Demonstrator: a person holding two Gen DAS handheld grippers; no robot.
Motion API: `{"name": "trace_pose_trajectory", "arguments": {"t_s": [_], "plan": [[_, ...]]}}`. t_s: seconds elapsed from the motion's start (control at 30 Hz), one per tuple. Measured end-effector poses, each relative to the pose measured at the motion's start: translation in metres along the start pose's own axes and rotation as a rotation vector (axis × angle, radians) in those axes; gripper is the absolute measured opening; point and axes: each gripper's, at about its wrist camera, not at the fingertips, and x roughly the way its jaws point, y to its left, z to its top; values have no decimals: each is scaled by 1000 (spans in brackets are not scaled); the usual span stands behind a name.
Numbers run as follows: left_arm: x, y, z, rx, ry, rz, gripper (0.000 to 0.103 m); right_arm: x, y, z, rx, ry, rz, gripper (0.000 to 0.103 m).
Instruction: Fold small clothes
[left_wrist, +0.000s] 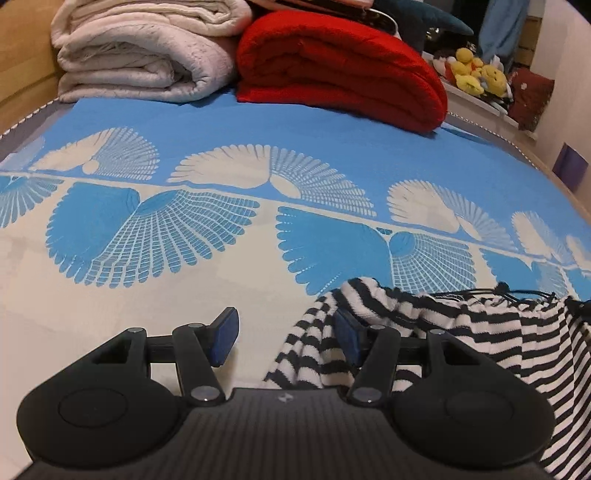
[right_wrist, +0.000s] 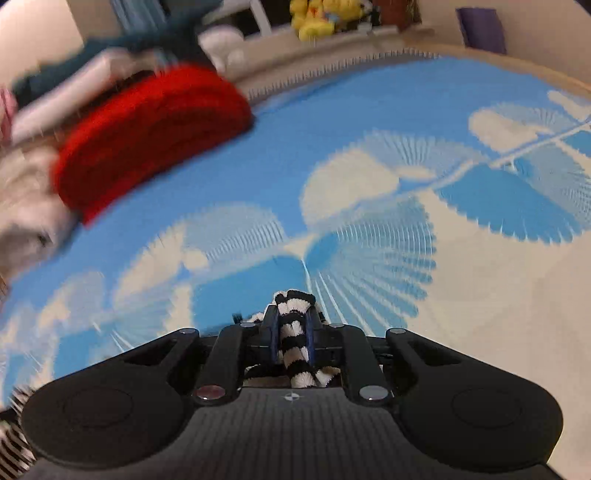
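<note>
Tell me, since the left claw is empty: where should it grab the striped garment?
Probably the bunched striped garment edge draped over the open left claw's right finger: shift right and close there. The right claw already pinches another fold.

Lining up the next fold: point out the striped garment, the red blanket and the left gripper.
striped garment (right_wrist: 293, 334): right wrist view, bunched fabric pinched between the fingers.
red blanket (left_wrist: 332, 66): left wrist view, top fold.
left gripper (left_wrist: 286, 338): left wrist view, gap between open fingers.
</note>
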Motion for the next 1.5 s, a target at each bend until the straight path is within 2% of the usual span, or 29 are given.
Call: {"name": "trace_pose_trajectory", "arguments": {"t_s": [0.1,0.17,0.2,0.27,0.33,0.47,0.53,0.57,0.6,0.63,0.67,0.7,0.73,0.77,0.83,0.87,0.97,1.07,1.13,1.17,1.2,1.23,1.27,1.3,1.33,1.4,1.43,1.47,1.5], "plan": [[-4,-6,0,25,-8,-55,63,-3,6,-1,-73,-2,-29,31],[-11,-10,1,53,-28,-97,65,-18,7,4,-97,-38,-46,56],[-14,-13,0,67,-37,-113,69,-26,6,6,-104,-64,-36,60],[-17,-19,-2,100,-50,-147,73,-40,6,9,-130,-92,-11,63],[-16,-27,-6,136,-46,-179,76,-46,7,9,-152,-84,31,63],[-6,-45,-15,205,-37,-211,76,-33,26,-6,-271,-12,112,65],[1,-50,-18,221,-41,-228,76,-20,38,-18,-342,40,122,72],[4,-50,-18,220,-41,-230,75,-15,43,-23,-359,51,112,73],[8,-50,-17,218,-36,-225,66,-11,45,-28,-371,54,106,73],[12,-50,-16,215,-27,-207,38,-9,49,-30,-390,58,104,67],[14,-50,-13,214,-17,-201,26,-7,51,-31,-415,59,98,48],[14,-50,-11,206,-16,-208,19,-10,53,-30,-425,57,86,37],[10,-48,-8,190,-39,-212,16,-12,52,-26,-418,50,83,23],[3,-47,-6,187,-65,-213,16,-17,49,-20,-389,38,101,16],[-9,-45,-1,176,-111,-216,16,-29,43,-9,-342,0,119,10],[-12,-43,0,164,-125,-218,16,-34,43,-5,-335,-29,120,4],[-8,-40,0,137,-126,-196,17,-44,35,4,-265,-126,113,2],[12,-41,-6,148,-64,-148,27,-28,27,-1,-221,-114,40,3],[20,-43,-10,163,-26,-135,41,-19,20,-3,-194,-74,30,6],[20,-44,-11,171,-26,-129,46,-18,17,-1,-179,-53,52,18],[20,-44,-11,175,-30,-126,58,-20,14,0,-164,-43,75,28],[18,-44,-10,169,-40,-121,69,-24,13,2,-151,-48,96,53],[16,-42,-10,154,-48,-119,74,-27,13,2,-154,-58,117,66],[15,-40,-9,137,-52,-120,81,-29,16,1,-177,-58,136,67],[15,-39,-8,117,-52,-122,84,-28,20,-2,-211,-50,143,67],[16,-37,-6,102,-45,-118,84,-18,31,-11,-298,-10,103,66],[17,-37,-6,104,-38,-111,84,-12,36,-17,-346,14,67,57],[18,-36,-6,107,-33,-103,84,-7,40,-21,-393,34,38,35],[20,-36,-7,115,-27,-90,84,-7,43,-22,-411,43,39,26]]}}
